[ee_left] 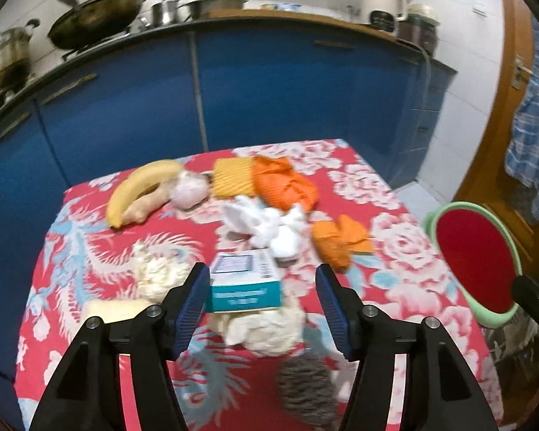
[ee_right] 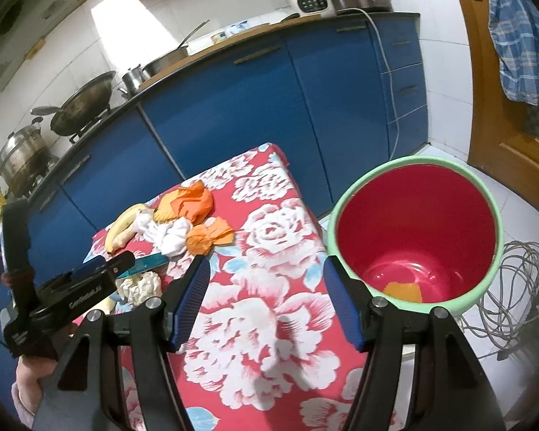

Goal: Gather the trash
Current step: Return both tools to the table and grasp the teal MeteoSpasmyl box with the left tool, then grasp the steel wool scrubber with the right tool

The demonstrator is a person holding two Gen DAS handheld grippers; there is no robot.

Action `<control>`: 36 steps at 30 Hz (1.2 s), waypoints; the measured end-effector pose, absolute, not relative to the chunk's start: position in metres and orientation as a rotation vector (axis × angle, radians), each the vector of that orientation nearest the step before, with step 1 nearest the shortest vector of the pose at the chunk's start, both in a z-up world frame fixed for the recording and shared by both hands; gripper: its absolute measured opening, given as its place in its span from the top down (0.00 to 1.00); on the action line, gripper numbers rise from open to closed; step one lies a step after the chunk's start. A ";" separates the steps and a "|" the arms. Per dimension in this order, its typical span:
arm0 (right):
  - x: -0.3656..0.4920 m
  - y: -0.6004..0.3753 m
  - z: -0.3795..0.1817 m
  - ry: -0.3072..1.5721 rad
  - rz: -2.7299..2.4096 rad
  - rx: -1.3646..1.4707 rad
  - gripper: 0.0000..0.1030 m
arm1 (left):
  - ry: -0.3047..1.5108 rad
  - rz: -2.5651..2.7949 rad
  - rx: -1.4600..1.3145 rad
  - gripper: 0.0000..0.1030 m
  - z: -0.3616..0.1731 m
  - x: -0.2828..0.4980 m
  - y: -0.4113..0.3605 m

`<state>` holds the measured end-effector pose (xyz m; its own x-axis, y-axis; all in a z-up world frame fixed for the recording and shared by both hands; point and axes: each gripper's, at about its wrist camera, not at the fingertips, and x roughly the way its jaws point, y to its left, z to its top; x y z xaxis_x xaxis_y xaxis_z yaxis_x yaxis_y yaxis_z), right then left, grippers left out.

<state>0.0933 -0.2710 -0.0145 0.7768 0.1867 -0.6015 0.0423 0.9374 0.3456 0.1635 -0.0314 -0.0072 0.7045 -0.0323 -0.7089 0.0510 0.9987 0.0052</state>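
Observation:
A red bucket with a green rim [ee_right: 415, 230] stands beside the table's right edge, with an orange scrap [ee_right: 404, 291] inside; it also shows in the left wrist view [ee_left: 474, 262]. My left gripper [ee_left: 264, 303] is open over the red floral table [ee_left: 413, 251], its jaws either side of a teal-and-white box [ee_left: 246, 282]. Crumpled cream paper [ee_left: 266, 327], white tissue [ee_left: 269, 226] and orange wrappers [ee_left: 337, 242] lie around it. My right gripper [ee_right: 266, 305] is open and empty above the table near the bucket.
A banana [ee_left: 140, 186], ginger and a garlic bulb [ee_left: 190, 188] lie at the table's far left. A grey fluffy clump [ee_left: 305, 391] sits near the front edge. Blue kitchen cabinets [ee_left: 269, 89] stand behind, a wooden door [ee_right: 503, 107] to the right, cables [ee_right: 514, 287] on the floor.

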 end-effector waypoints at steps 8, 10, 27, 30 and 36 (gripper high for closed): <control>0.097 -0.258 -0.018 0.701 0.100 0.336 0.35 | 0.863 -0.014 -0.021 0.39 -0.030 0.180 -0.014; 0.097 -0.256 -0.019 0.706 0.104 0.333 0.35 | 0.868 -0.022 -0.036 0.39 -0.032 0.183 -0.012; 0.098 -0.222 -0.028 0.751 0.181 0.302 0.35 | 0.806 -0.059 -0.101 0.51 -0.019 0.164 0.005; 0.099 -0.213 -0.030 0.761 0.201 0.292 0.35 | 0.781 -0.061 -0.105 0.51 -0.012 0.153 0.010; 0.099 -0.191 -0.037 0.792 0.247 0.271 0.35 | 0.743 -0.052 -0.114 0.51 -0.003 0.132 0.021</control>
